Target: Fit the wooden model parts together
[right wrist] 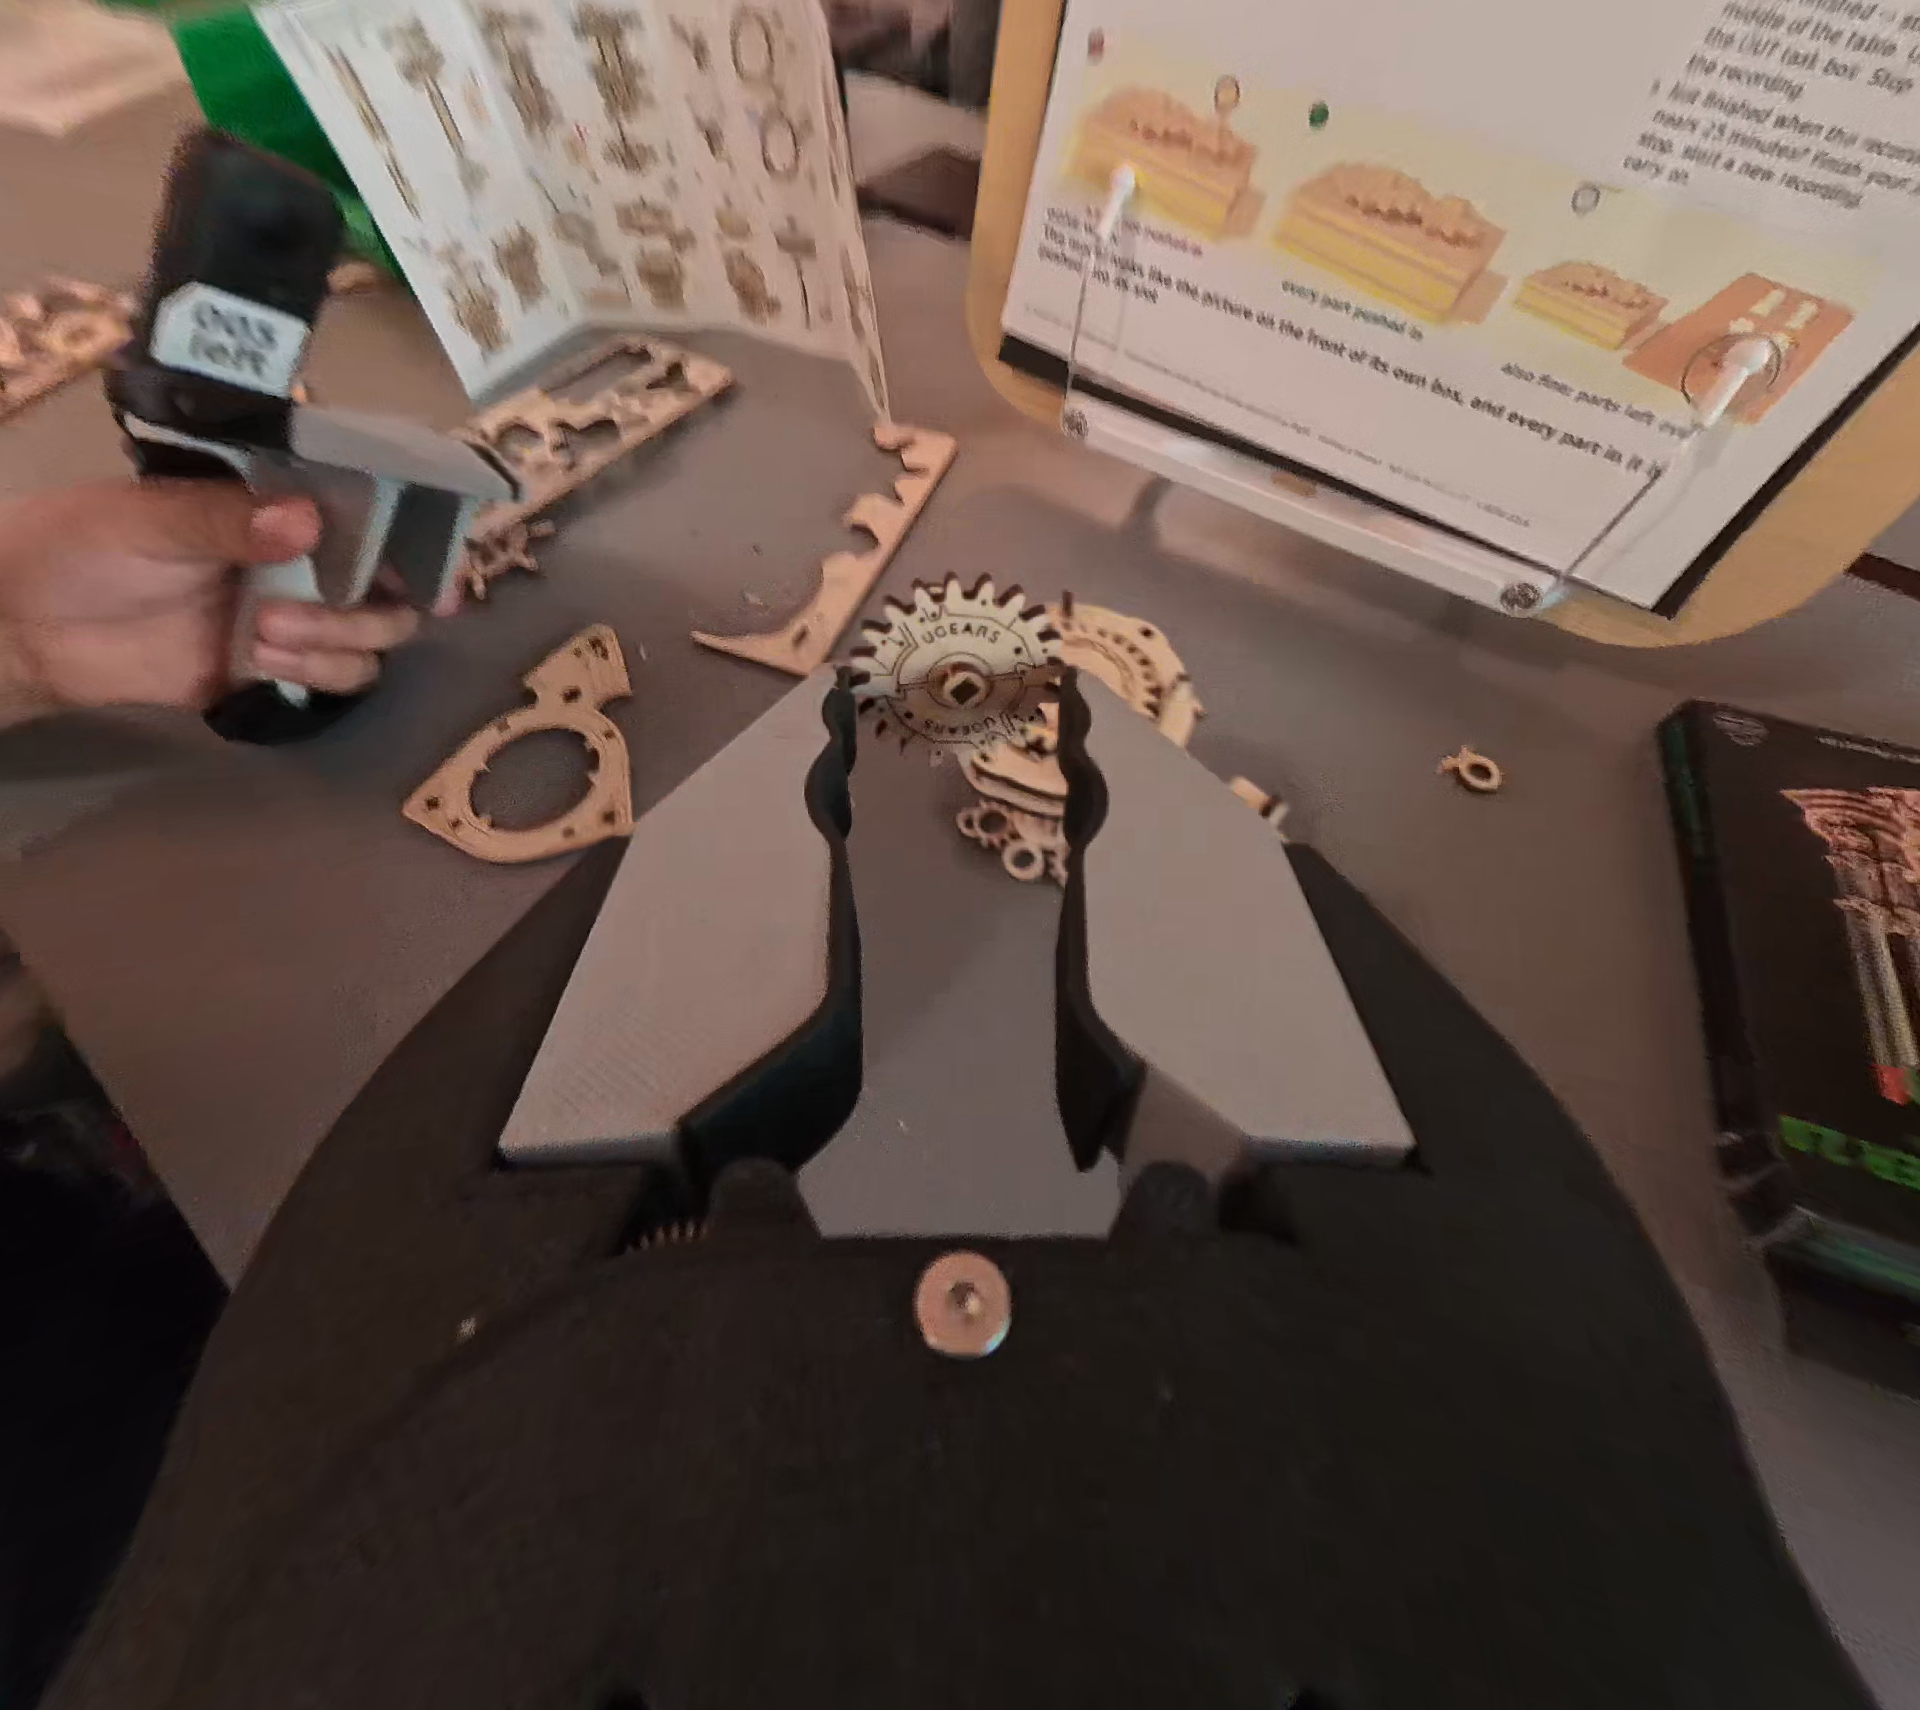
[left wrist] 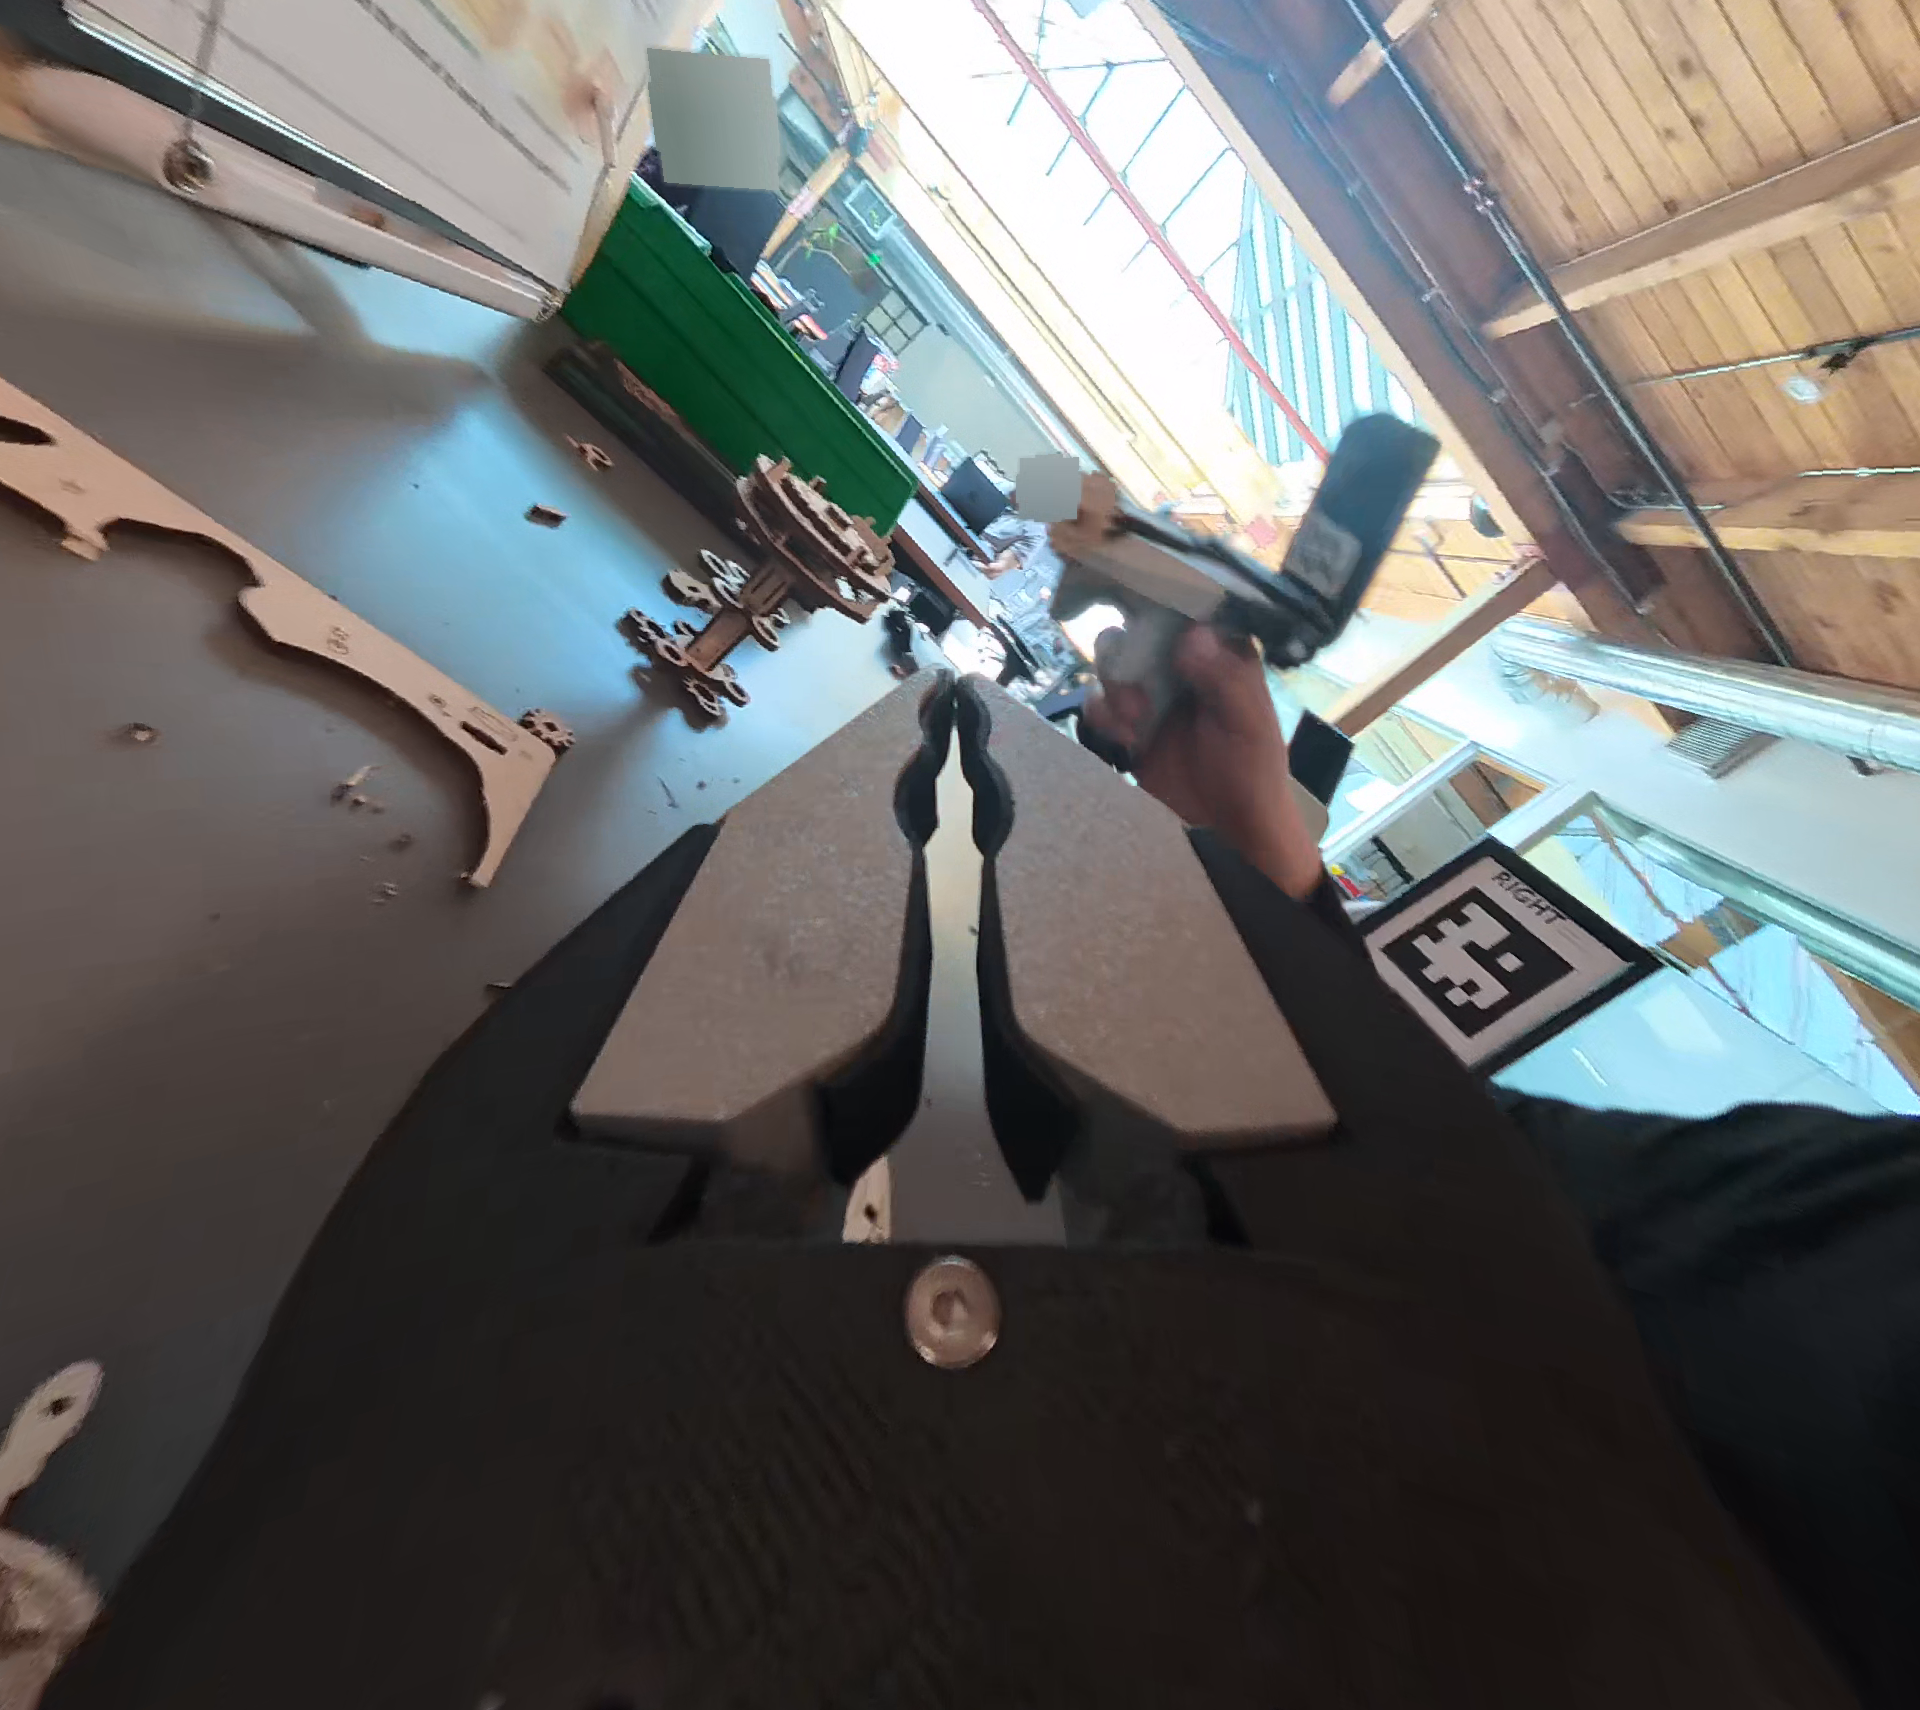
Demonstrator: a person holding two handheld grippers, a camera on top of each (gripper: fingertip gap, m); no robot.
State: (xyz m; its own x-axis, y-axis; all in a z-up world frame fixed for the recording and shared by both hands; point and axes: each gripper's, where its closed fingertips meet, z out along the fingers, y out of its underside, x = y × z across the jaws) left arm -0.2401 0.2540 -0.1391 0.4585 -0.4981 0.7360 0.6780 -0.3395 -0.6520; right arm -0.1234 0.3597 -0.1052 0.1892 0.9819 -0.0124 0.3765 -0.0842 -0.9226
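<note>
My right gripper (right wrist: 956,704) is shut on a round toothed wooden gear (right wrist: 951,673), held by its rim between the fingertips above the grey table (right wrist: 312,912). Just behind the gear lies the partly built wooden model (right wrist: 1127,678); it also shows in the left wrist view (left wrist: 800,554), standing on the table. My left gripper (left wrist: 956,696) is shut and empty, raised over the table and tilted. It shows in the right wrist view (right wrist: 488,476), held by a hand at the left. The right gripper (left wrist: 1164,569) shows in the left wrist view, in the air to the right of the model.
A wooden plate with a round hole (right wrist: 520,756), cut-out sheet offcuts (right wrist: 831,559) (left wrist: 312,621) and a small ring piece (right wrist: 1470,767) lie on the table. A folded picture leaflet (right wrist: 582,174) and an instruction board (right wrist: 1455,206) stand behind. A black box (right wrist: 1808,985) is right; a green bin (left wrist: 727,372) is far. One gripper's finger ends stand about 15 cm off the other's.
</note>
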